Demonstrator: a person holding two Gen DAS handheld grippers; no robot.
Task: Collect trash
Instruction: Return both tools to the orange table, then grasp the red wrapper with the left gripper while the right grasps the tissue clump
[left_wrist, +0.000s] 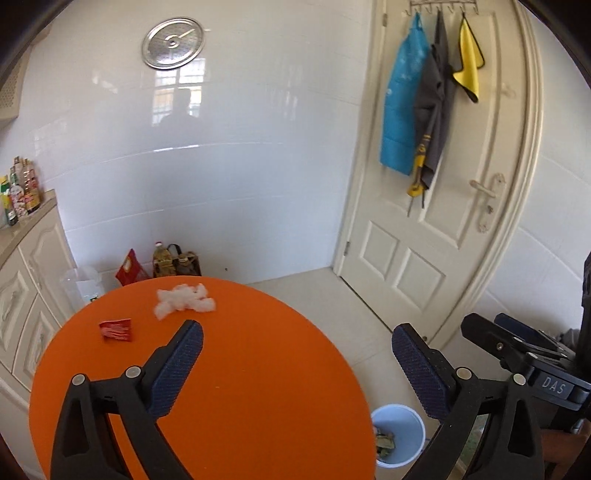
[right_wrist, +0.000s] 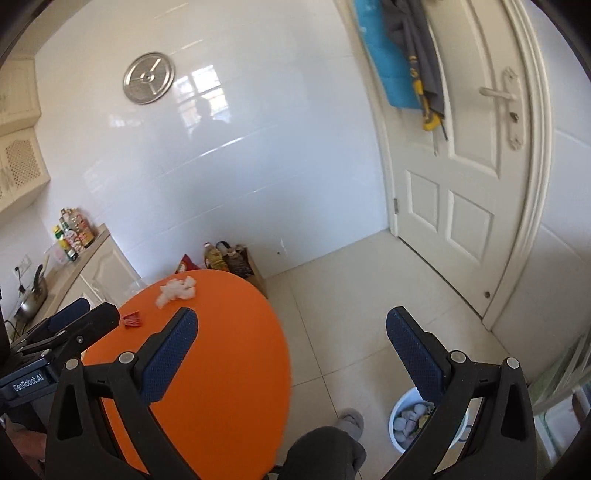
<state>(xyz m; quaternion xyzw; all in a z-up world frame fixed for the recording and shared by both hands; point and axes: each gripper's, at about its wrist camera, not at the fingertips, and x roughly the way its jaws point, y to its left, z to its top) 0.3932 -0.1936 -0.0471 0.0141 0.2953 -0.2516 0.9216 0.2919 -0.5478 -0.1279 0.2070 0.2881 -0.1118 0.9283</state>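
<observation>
Trash lies toward the left of the left wrist frame: a red wrapper (left_wrist: 116, 329), then white cotton fluff (left_wrist: 184, 301), both on the orange counter (left_wrist: 240, 387). Left gripper (left_wrist: 295, 358) and right gripper (right_wrist: 291, 350) gape empty (fingers wide apart). Lower right, a pale bin (left_wrist: 399, 435) holds scraps.

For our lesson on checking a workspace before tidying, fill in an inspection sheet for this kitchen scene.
Surface: round orange table, mostly bare.
Job's things: white fluff and red wrapper lie apart on the table; white bin on the floor beside it, holding scraps.
Clutter: nothing seen on the table.
Grippers: left tongs and right tongs open, holding nothing.
Cables: nothing seen.
Surroundings: white door with hanging cloths, tiled wall, bottles on the counter.
</observation>
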